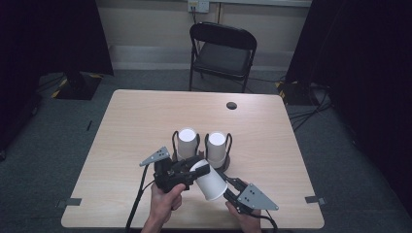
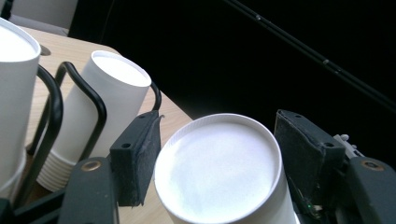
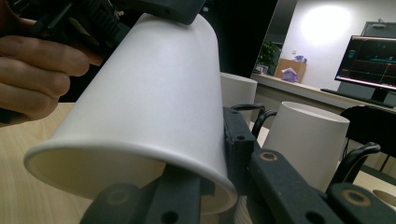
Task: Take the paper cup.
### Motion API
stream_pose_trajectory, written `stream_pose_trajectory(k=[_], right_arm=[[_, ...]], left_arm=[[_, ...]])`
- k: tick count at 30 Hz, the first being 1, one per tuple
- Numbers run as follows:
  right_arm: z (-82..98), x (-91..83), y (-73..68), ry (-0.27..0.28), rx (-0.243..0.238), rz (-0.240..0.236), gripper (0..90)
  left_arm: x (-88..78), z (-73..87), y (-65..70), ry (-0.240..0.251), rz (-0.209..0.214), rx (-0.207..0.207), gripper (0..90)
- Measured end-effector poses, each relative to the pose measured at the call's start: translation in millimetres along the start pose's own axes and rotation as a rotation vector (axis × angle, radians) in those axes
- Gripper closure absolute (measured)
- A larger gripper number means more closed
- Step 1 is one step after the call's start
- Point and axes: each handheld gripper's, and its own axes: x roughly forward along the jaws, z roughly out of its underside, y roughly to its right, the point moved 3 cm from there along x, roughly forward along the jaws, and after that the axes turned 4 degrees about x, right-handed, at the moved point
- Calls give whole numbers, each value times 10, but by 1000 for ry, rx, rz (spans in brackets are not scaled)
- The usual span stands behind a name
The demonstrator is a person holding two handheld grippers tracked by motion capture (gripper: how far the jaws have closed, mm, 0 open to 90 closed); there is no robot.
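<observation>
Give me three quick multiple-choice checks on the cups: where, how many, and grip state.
1. Where is the tilted cup?
A. between both grippers, above the table
B. on the chair
C. on the floor

2. How many stacks of upside-down cups stand in the wire holders?
A. one
B. two
C. four

3. The right gripper is:
A. open, away from the cup
B. shut on the cup's rim wall
C. holding a holder

Answers:
1 A, the left gripper is at its base, the right at its rim.
2 B, left stack and right stack.
3 B, its fingers pinch the wall.
</observation>
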Motion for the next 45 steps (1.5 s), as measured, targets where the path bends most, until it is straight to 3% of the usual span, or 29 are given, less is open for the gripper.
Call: stream_pose_trajectory(k=[5, 12, 18, 21, 23, 26, 27, 29, 31, 32, 34, 35, 36, 39, 41, 45], right_arm=[[1, 2, 2, -11, 14, -8, 861], [-3, -9, 7, -28, 34, -21, 866], [-12, -21, 11, -70, 72, -50, 866], [-11, -19, 4, -91, 89, -61, 867], [-10, -13, 2, -101, 95, -67, 867], [-9, -7, 5, -112, 112, -74, 867], [-5, -11, 9, -146, 116, -64, 868], [-4, -17, 30, -160, 121, -59, 868], [-5, -25, 45, -166, 123, -57, 868], [-12, -48, 76, -181, 130, -45, 867], [-15, -61, 90, -192, 136, -41, 867], [-17, -80, 120, -217, 133, -33, 867], [-17, -80, 120, -217, 133, -33, 867], [-22, -113, 174, -238, 147, -24, 866], [-24, -126, 190, -248, 159, -21, 866], [-1, -127, 196, -283, 158, -14, 866]], left_arm=[[-22, -5, -19, 6, -31, 12, 327], [-29, -5, -19, 0, -60, 64, 302], [-51, 8, -2, -1, -107, 150, 291], [-59, 15, -9, -1, -109, 155, 285], [-76, 18, -16, 2, -127, 179, 276], [-101, 8, -13, 0, -119, 164, 280], [-128, -12, 5, 3, -115, 180, 277], [-150, -29, 13, 7, -144, 218, 270], [-157, -32, 11, 5, -150, 232, 258], [-174, -33, 8, -10, -201, 296, 235], [-182, -30, 9, -11, -207, 318, 227], [-197, -21, 7, -9, -210, 351, 216], [-197, -21, 7, -9, -210, 351, 214], [-188, 20, -31, -31, -237, 403, 206], [-182, 60, -54, -43, -252, 410, 205], [-196, 110, -69, -42, -217, 423, 183]])
